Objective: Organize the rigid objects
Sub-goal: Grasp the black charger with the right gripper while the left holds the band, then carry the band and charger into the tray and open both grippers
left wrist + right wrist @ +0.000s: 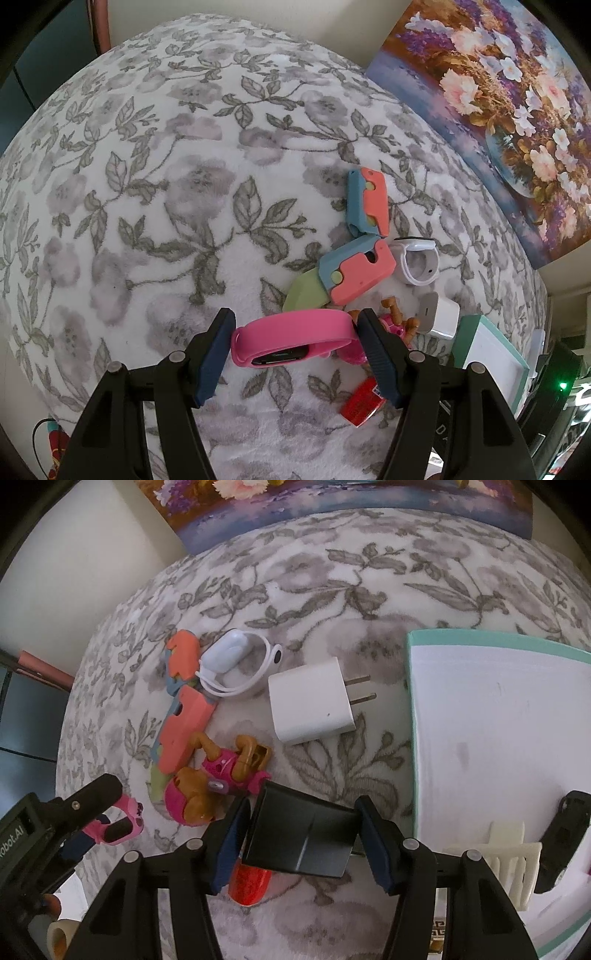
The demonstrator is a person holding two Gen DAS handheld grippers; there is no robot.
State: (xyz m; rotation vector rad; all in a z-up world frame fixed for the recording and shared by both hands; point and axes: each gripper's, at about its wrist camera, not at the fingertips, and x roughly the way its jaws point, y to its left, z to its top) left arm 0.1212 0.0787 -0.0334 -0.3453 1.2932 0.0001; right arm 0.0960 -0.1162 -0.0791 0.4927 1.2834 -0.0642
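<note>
My left gripper (293, 343) is shut on a pink wristband (295, 326) with a dark screen, held just above the floral blanket (166, 184). The same band (125, 825) shows in the right wrist view at the far left, in that gripper's fingers. My right gripper (303, 830) is shut on a black block (301, 838), both pads pressing its sides. Beneath it lies a red object (247, 886). A white-bottomed tray with a teal rim (410, 701) sits just right of the right gripper.
On the blanket lie two coral-and-blue folding toys (365, 203) (354, 269), a white strap device (236, 664), a white plug charger (310, 701) and a pink puppy figure (218, 779). The tray holds a cream rack (509, 860) and a black item (561, 842). A flower painting (498, 110) leans behind.
</note>
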